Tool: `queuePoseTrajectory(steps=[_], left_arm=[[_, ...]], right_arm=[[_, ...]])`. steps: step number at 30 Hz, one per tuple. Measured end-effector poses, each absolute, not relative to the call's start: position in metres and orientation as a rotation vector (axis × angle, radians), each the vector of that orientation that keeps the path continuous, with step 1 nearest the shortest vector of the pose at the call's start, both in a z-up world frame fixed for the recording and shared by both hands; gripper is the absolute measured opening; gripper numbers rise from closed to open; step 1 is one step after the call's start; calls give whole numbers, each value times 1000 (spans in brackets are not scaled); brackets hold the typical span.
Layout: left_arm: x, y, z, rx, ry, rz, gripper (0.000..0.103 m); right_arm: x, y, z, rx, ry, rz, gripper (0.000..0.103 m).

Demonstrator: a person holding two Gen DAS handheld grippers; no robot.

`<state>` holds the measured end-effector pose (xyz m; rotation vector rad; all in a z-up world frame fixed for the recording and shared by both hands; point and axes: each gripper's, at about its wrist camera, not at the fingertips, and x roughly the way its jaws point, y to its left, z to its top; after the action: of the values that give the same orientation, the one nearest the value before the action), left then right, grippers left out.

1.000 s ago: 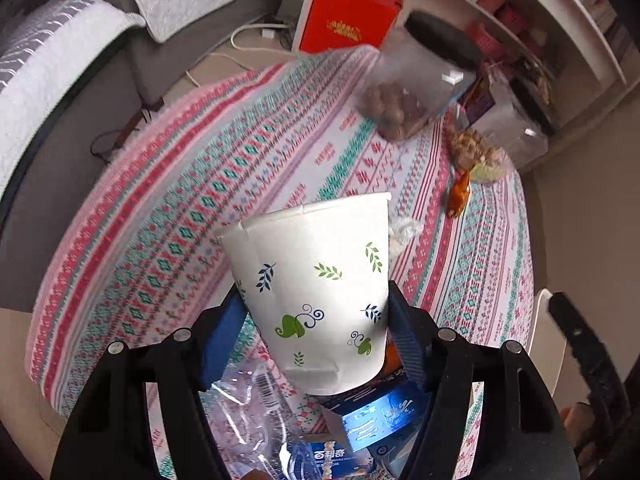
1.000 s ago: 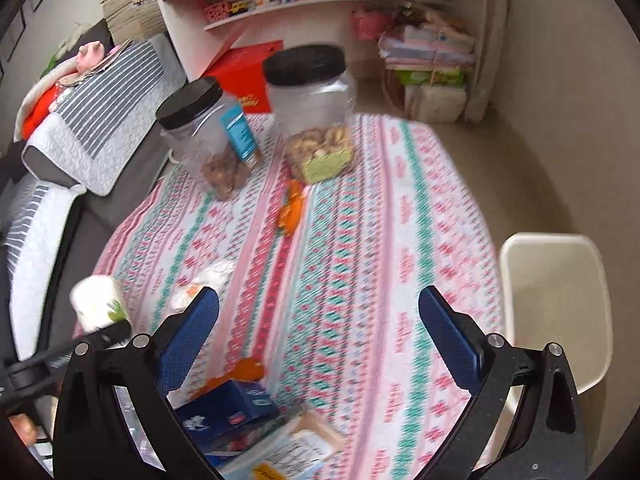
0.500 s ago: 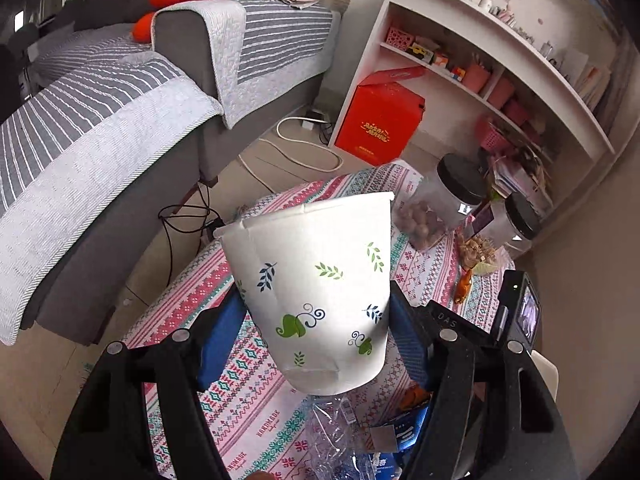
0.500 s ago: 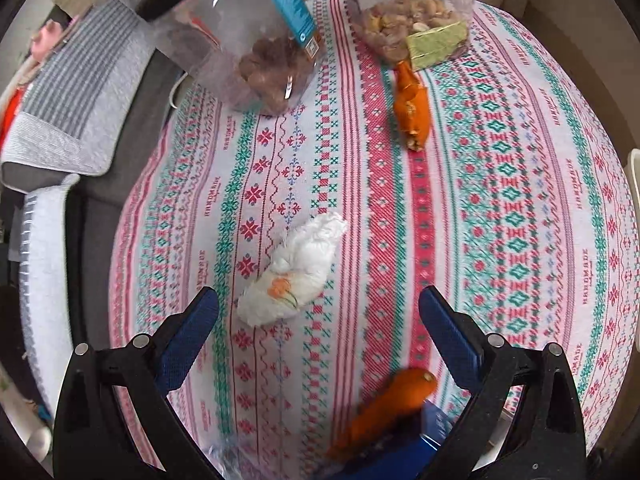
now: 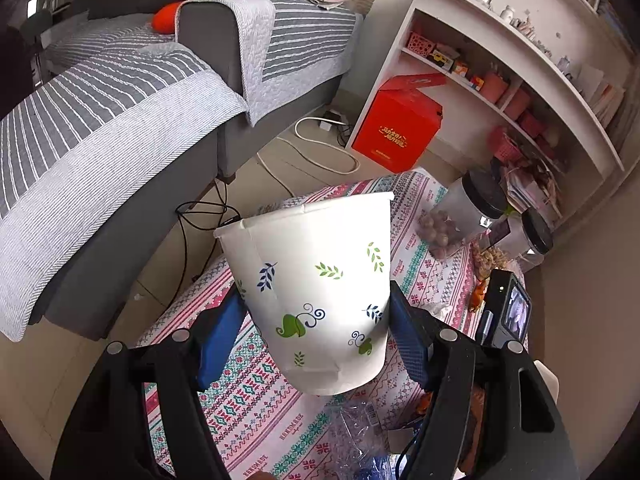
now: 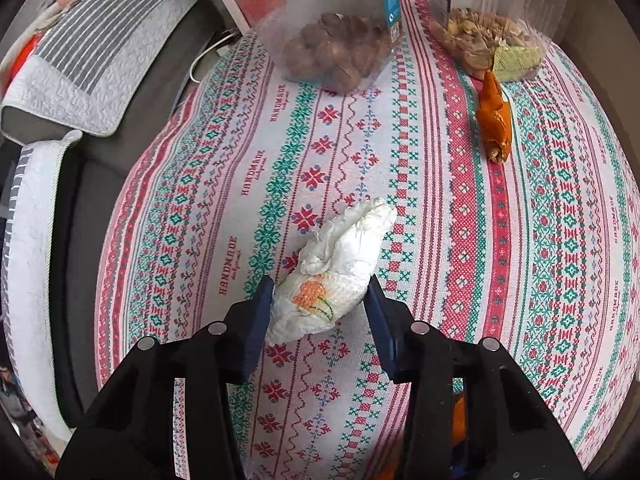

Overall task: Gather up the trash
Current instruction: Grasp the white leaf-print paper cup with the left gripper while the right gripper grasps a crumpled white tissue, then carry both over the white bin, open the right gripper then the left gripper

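Observation:
My left gripper (image 5: 316, 336) is shut on a white paper cup (image 5: 316, 292) with leaf prints and holds it upright above the patterned tablecloth (image 5: 248, 404). My right gripper (image 6: 320, 312) is low over the table, its blue pads closed against both sides of a crumpled white tissue (image 6: 336, 268) with an orange print, which still lies on the cloth (image 6: 560, 240). An orange peel (image 6: 496, 120) lies further back on the right. A crushed clear plastic bottle (image 5: 356, 432) lies below the cup.
Two clear jars, one with round nuts (image 6: 336, 52) and one with mixed snacks (image 6: 488, 40), stand at the table's far side. A grey sofa (image 5: 120, 120), a red box (image 5: 400, 128) and a white shelf (image 5: 520, 72) stand beyond the table.
My right gripper moved down and forward to the tissue and closed its pads on it. My left gripper lifted the cup higher and tilted up toward the room.

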<state>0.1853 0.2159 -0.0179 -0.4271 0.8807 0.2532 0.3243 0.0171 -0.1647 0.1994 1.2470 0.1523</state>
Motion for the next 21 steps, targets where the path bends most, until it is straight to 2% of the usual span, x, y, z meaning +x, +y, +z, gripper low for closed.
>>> queuePoseTrajectory(steps=[14, 21], left_arm=[[184, 199, -16, -396, 871, 234, 68], [187, 174, -22, -340, 886, 204, 68]], right_arm=[[253, -13, -54, 105, 967, 335, 44], [217, -57, -39, 138, 885, 342, 44]])
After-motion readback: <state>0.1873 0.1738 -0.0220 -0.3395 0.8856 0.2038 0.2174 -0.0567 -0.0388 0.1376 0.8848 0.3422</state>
